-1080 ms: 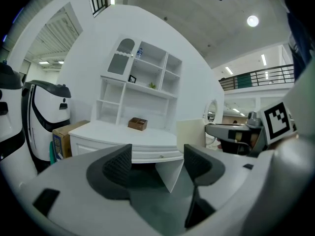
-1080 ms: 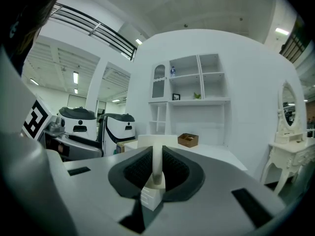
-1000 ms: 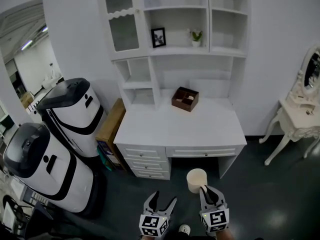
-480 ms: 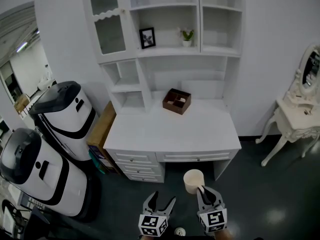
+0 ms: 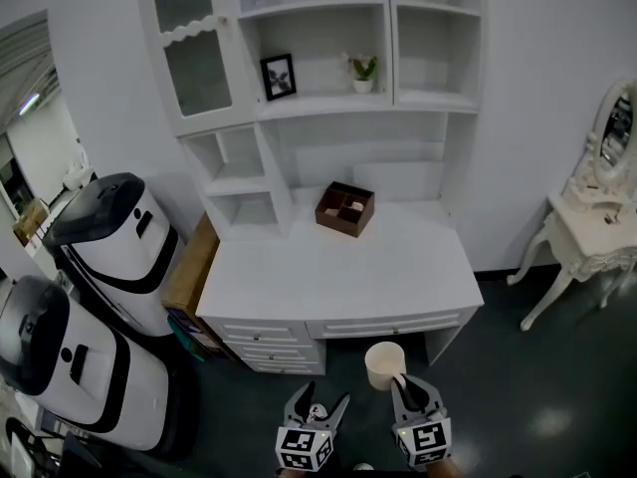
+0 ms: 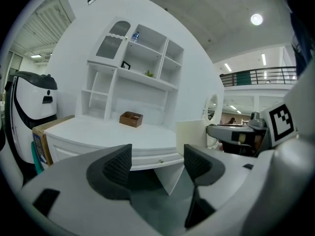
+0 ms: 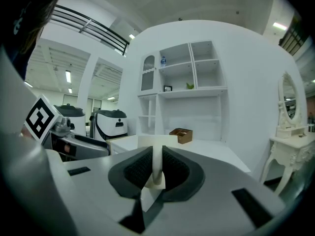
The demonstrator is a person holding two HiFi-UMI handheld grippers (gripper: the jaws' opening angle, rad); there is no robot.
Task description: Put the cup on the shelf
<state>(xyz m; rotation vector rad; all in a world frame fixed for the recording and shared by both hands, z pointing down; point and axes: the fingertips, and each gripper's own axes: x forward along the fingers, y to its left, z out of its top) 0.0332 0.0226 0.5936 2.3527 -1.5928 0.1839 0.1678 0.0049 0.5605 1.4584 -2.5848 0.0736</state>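
Two grippers are seen at the bottom edge of the head view. The right gripper (image 5: pixel 410 384) is clenched on the cup (image 5: pixel 384 362): in the right gripper view a thin cream part of it is pinched between the pads (image 7: pixel 139 167); wall or handle cannot be told. The cup is held upright, mouth up, off the floor, at 11 o'clock from the right gripper and just short of the desk (image 5: pixel 338 277) front edge. The left gripper (image 5: pixel 320 398) is released, jaws spread, nothing between them; the dark floor (image 6: pixel 162 200) is seen through the gap. The cup is at 1 o'clock from it.

At 12 o'clock from both grippers, the white desk is seen with a brown box (image 5: pixel 344 208) toward its back. Above the desk stands the shelf unit (image 5: pixel 328 108); a picture frame (image 5: pixel 278 76) and a small plant (image 5: pixel 363 71) sit on one shelf. At 10 o'clock, two white-and-black machines (image 5: pixel 109 237) stand beside a cardboard box (image 5: pixel 184 272). At 2 o'clock, a white vanity table (image 5: pixel 597 237) stands.
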